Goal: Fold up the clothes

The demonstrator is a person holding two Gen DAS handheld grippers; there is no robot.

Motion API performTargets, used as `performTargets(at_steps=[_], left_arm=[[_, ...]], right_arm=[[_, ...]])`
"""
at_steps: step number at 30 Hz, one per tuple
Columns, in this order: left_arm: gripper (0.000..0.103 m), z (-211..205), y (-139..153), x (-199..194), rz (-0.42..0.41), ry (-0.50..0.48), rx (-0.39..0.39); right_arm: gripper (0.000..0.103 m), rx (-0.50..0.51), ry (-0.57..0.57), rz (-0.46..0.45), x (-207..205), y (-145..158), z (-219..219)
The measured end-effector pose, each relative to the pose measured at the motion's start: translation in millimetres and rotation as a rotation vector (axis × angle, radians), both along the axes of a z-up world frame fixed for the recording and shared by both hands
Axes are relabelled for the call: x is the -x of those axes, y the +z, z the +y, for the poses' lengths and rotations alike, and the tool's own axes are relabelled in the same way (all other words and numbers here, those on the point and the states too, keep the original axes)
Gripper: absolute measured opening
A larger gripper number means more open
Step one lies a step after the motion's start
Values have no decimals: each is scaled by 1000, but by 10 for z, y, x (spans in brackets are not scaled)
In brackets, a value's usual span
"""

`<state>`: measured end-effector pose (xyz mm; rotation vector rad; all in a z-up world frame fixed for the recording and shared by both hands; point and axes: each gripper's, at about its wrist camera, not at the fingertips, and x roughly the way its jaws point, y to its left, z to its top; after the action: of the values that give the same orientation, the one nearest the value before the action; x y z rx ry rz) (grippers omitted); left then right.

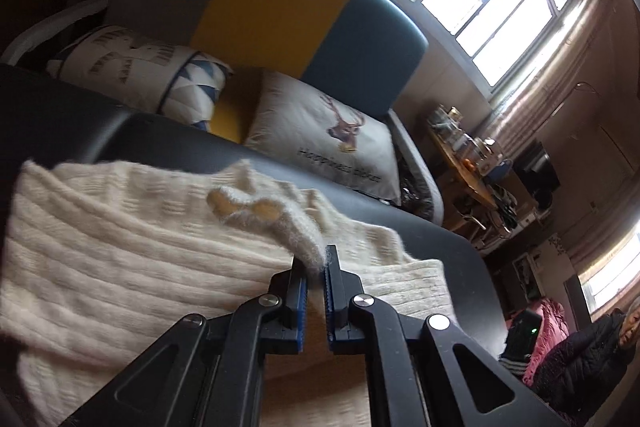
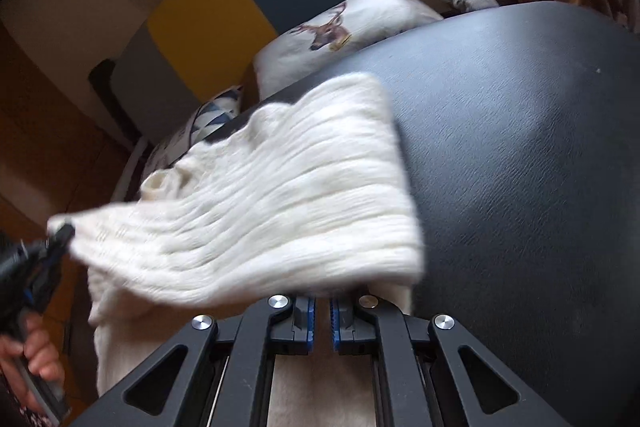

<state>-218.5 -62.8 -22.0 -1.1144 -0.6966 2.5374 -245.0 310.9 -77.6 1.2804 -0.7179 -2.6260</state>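
Observation:
A cream ribbed knit sweater (image 1: 120, 247) lies partly on a black table (image 1: 80, 115), its near part hanging over the table's front edge. My left gripper (image 1: 316, 267) is shut on a fuzzy fold of it near the collar, lifted a little. In the right wrist view the sweater (image 2: 272, 195) is blurred and held up over the black table (image 2: 520, 147). My right gripper (image 2: 322, 307) is shut on the sweater's near edge, its fingertips hidden under the cloth. The left gripper (image 2: 60, 235) shows at the far left, pinching the sweater's other corner, with a hand (image 2: 36, 359) holding it.
Behind the table stands a sofa (image 1: 288, 11) in grey, yellow and teal with a deer-print pillow (image 1: 332, 131) and a patterned pillow (image 1: 136, 67). A wooden side table (image 1: 468, 163) with jars is at the right. A person in dark clothes (image 1: 592, 359) sits at the far right.

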Motion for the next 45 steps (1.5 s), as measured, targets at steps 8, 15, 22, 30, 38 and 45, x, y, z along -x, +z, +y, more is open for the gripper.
performTargets(at_steps=[8,15,22,30,38,45], left_arm=[[7,-159,-422,-68,-19,-26,146],[14,-200,-761,-219,-12,-14,153],[14,-432,-905,-227,-20,3,-44],[11,-418,-844,-315,37,13,-41],[10,-589,-959,-309,5,94,-116],[10,-579,-991,-277,5,89,-133]], right_arm=[[0,57,-182,44,-208,-139,236],[0,96,-195,51,-235,-168,271],[0,-146,9,97,-602,362,-64],[0,-240,82,170,-268,649,-396],[0,-196,17,21,477,151,-267],[0,-176,28,16,482,160,-221]])
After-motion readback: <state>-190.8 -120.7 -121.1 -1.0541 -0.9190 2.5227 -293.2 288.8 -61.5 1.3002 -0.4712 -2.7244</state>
